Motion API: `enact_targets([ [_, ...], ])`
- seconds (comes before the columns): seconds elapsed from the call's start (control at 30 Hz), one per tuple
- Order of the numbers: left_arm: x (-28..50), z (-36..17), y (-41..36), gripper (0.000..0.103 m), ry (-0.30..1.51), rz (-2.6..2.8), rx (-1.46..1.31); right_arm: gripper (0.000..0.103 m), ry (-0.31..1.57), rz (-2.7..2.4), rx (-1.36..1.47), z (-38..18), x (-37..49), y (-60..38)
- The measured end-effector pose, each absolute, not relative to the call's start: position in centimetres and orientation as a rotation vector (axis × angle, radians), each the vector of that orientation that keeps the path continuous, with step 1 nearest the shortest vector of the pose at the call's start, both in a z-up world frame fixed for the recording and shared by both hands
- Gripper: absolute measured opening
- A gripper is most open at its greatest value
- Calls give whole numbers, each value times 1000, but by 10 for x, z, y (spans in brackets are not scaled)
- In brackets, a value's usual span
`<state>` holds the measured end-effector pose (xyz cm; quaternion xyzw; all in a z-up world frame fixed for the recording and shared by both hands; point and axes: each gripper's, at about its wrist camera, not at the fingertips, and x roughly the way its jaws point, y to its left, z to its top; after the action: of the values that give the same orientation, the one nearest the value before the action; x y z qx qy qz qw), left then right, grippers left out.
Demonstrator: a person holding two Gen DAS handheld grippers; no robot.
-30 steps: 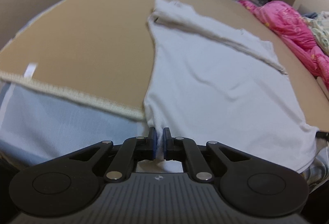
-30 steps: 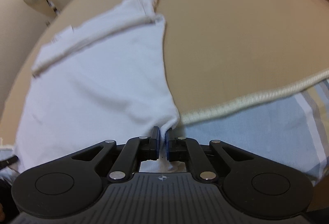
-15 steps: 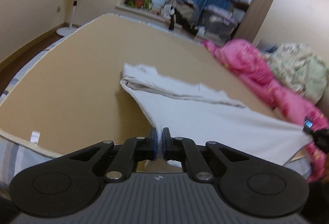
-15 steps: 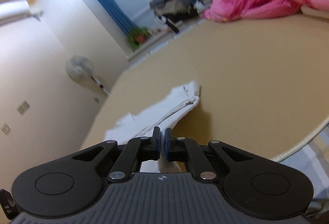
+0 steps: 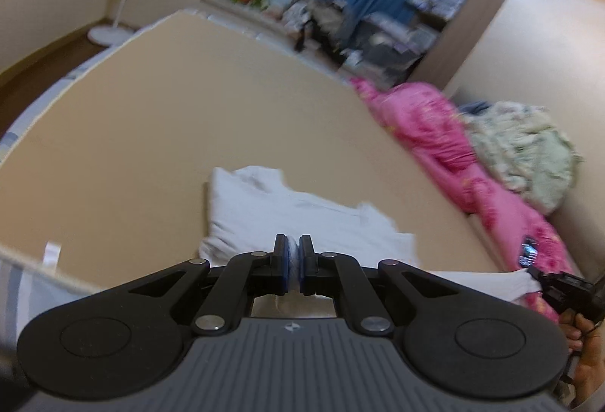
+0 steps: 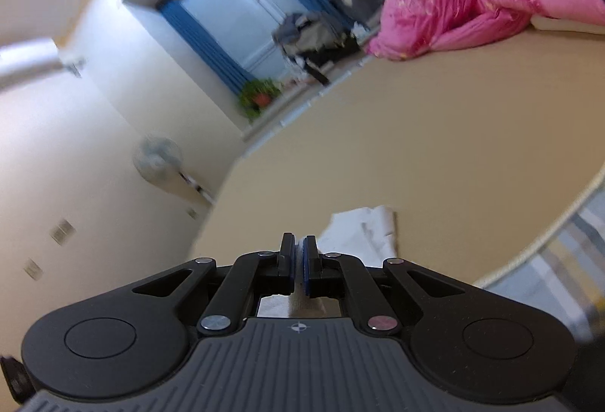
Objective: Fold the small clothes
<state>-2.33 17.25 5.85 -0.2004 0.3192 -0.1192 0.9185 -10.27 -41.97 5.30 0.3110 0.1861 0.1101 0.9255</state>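
Our left hand-held gripper [image 5: 294, 262] and right hand-held gripper [image 6: 299, 264] look alike: matte black linkage arms with silver rivets, round black discs either side, and blue-lined fingers. We see a ribbed grey housing bearing a small crosshair mark.

The shirt [image 5: 287, 219] lies on the mat [image 5: 159, 147], quilt [image 5: 427, 132] at its right.

The white shirt [image 5: 264, 215] lies partly folded on the tan mat, its near edge lifted.
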Motion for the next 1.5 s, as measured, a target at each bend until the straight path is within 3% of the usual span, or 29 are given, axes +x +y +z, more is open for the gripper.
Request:
enact_targets([
  [0.17,111,11,185,5,822,-196,-524,4,565,165,518,32,44,-411],
  [0.3,172,-16,193,8,881,-168,-560,9,681,95,465,7,120,-404],
  [0.33,177,-21,197,10,856,-141,-557,9,686,88,460,1,125,-404],
  [0.4,176,-32,209,25,817,-130,-586,13,669,70,441,-8,128,-407],
  [0.5,171,-46,226,27,872,-104,-650,17,724,67,417,-30,119,-416],
  [0.57,171,-45,225,33,878,-130,-554,18,703,100,368,-30,117,-416],
  [0.73,174,-56,210,34,930,-160,-387,20,760,159,167,-45,132,-395],
  [0.9,185,-59,171,47,902,-174,-271,23,732,202,47,-50,141,-369],
  [1.23,212,-64,145,46,862,-135,-230,28,665,210,21,-43,155,-353],
  [1.5,217,-62,147,15,836,-113,-209,26,630,217,0,-45,172,-339],
])
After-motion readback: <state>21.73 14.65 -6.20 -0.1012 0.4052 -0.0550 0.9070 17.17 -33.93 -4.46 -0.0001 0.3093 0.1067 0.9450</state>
